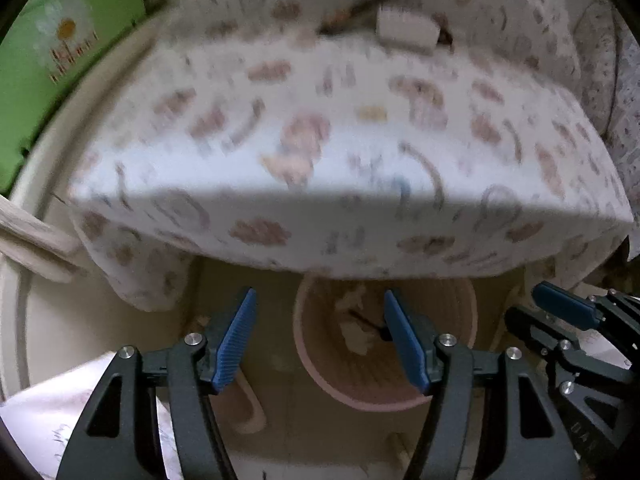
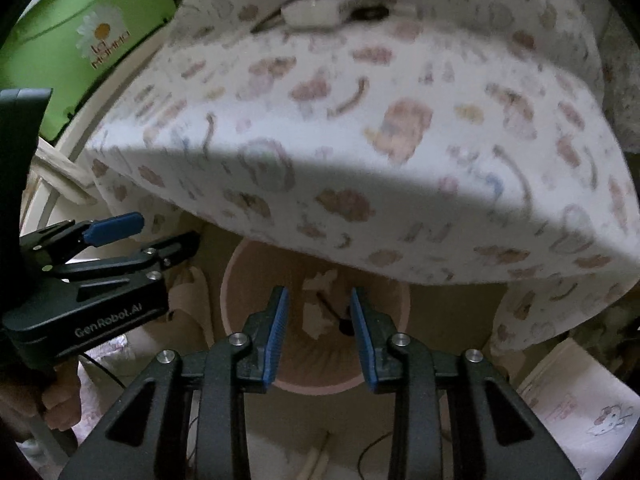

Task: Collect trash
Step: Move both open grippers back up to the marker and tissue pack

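A pink round bin (image 1: 460, 388) stands on the floor below the table edge, with crumpled white paper (image 1: 354, 330) and a thin dark stick inside. It also shows in the right wrist view (image 2: 240, 276), with the paper (image 2: 316, 312). My left gripper (image 1: 320, 336) is open and empty, above the bin's left rim. My right gripper (image 2: 318, 334) is open and empty, over the bin's mouth. The right gripper also shows in the left wrist view (image 1: 560, 312); the left gripper also shows in the right wrist view (image 2: 160, 236).
A table with a white patterned cloth (image 1: 320, 140) overhangs the bin. A white box (image 1: 406, 28) and dark items lie at its far side. A green box (image 1: 60, 52) stands at the far left. A pink slipper (image 1: 244, 408) lies on the floor.
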Available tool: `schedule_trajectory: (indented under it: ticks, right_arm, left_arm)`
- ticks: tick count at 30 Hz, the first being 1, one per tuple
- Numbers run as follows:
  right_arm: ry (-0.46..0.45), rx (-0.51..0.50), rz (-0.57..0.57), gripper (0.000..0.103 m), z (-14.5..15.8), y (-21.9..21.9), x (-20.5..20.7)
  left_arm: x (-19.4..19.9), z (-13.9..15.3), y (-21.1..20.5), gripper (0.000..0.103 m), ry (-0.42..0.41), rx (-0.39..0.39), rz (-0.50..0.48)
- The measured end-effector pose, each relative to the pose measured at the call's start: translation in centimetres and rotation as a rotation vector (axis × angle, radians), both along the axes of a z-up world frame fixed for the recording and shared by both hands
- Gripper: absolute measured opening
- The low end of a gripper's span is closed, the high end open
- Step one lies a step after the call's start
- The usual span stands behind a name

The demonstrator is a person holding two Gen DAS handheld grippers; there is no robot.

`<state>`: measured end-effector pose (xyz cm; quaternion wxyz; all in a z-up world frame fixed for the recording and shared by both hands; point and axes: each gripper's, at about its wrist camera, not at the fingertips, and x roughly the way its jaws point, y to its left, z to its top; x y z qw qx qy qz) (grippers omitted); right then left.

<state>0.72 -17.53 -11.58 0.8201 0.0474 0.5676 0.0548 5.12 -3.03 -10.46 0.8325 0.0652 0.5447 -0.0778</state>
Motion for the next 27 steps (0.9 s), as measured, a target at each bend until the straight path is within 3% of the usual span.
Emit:
schedule_trajectory:
  ticks: [5,8,15,19,21,27]
  right_arm:
    - [-0.080,-0.018,-0.007,0.035,1.9,-0.3,-0.4]
    - [-0.152,-0.046,0.006,0.050,3.2,-0.1,-0.8]
    - [-0.250,-0.057,0.016,0.054,5.6,0.0,-1.4]
    - [-0.295,-0.054,0.006,0.055,7.2,-0.3,-1.5]
    - [-0.324,-0.062,0.004,0.062,8.3,-0.6,-1.3]
    - [-0.371,-0.089,-0.012,0.065,11.9,-2.1,1.2]
  left_arm:
    - [-0.9,2.8,0.7,0.069,-0.121,-0.008,0.006]
    - [-1.3,4.2,1.0,0.075,-0.199,0.012,0.018]
    - [-2.0,7.2,1.2,0.087,-0.343,0.021,0.020]
    - [-1.7,8.3,0.8,0.091,-0.361,0.020,0.000]
    - [-1.0,9.2,0.8,0.092,-0.362,0.013,-0.002]
    - [2.5,12.2,0.7,0.093,-0.342,-0.011,-0.014]
